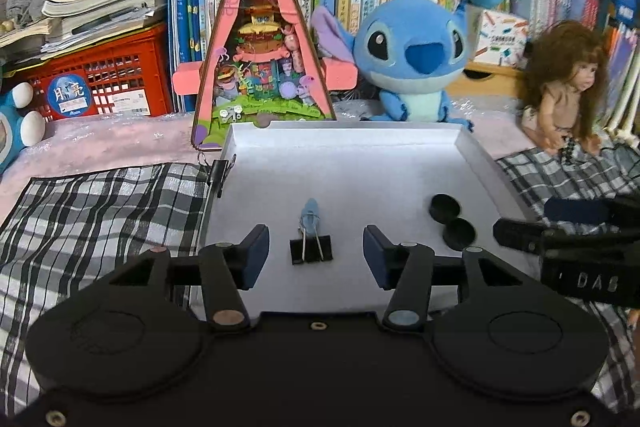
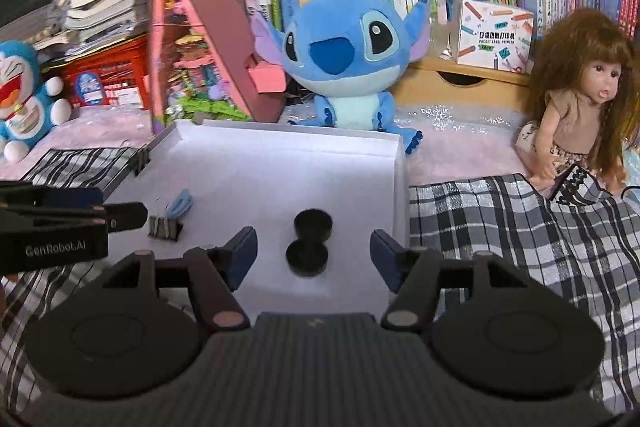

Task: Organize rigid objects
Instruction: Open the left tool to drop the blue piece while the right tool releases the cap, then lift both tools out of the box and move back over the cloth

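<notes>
Binder clip [image 1: 311,249] — black, folded metal

The left gripper [image 1: 316,253] is built of matte black plastic: two round, dish-like housings, each embossed with a faint circle, are joined by a smooth flat centre plate with a small brass-ringed hole. Slim black link arms are pinned with copper-coloured and silver round rivets, and dark navy rubbery pads [image 1: 256,255] are carried on the blocky fingers. Two silver screws are seen at the lower corners of the body. The right gripper [image 2: 314,253] is shaped alike, but its centre plate is finely ribbed and grey-black. White lettering is printed on each gripper's side: "GenRobot.AI" on the left one, "DAB" partly legible on the right one.
</notes>
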Action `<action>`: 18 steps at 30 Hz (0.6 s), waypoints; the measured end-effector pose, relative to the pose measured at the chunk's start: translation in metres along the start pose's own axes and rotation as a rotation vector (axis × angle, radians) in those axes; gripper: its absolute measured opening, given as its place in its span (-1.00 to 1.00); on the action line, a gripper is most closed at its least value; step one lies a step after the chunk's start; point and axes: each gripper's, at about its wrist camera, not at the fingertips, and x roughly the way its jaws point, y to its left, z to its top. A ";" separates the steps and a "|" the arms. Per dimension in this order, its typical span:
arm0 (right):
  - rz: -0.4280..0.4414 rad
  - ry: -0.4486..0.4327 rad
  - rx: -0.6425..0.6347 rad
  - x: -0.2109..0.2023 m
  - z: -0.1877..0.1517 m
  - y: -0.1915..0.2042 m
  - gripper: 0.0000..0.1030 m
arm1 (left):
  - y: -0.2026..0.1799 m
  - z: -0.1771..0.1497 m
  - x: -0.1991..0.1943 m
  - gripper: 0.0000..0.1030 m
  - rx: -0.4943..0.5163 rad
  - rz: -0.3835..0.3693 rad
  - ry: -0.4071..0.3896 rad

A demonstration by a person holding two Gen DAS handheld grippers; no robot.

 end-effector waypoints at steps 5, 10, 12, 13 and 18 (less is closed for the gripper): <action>0.027 -0.040 -0.002 -0.027 -0.020 0.001 0.61 | -0.001 -0.015 -0.027 0.07 -0.004 -0.036 -0.027; 0.020 -0.093 -0.062 -0.053 -0.041 0.007 0.69 | -0.003 -0.036 -0.048 0.11 -0.010 -0.053 -0.041; 0.023 -0.107 -0.063 -0.061 -0.048 0.008 0.70 | -0.004 -0.044 -0.057 0.11 -0.011 -0.061 -0.050; 0.026 -0.112 -0.062 -0.065 -0.052 0.008 0.71 | -0.005 -0.048 -0.061 0.13 -0.005 -0.061 -0.059; 0.027 -0.146 -0.078 -0.082 -0.073 0.012 0.78 | -0.009 -0.072 -0.082 0.21 0.028 -0.064 -0.091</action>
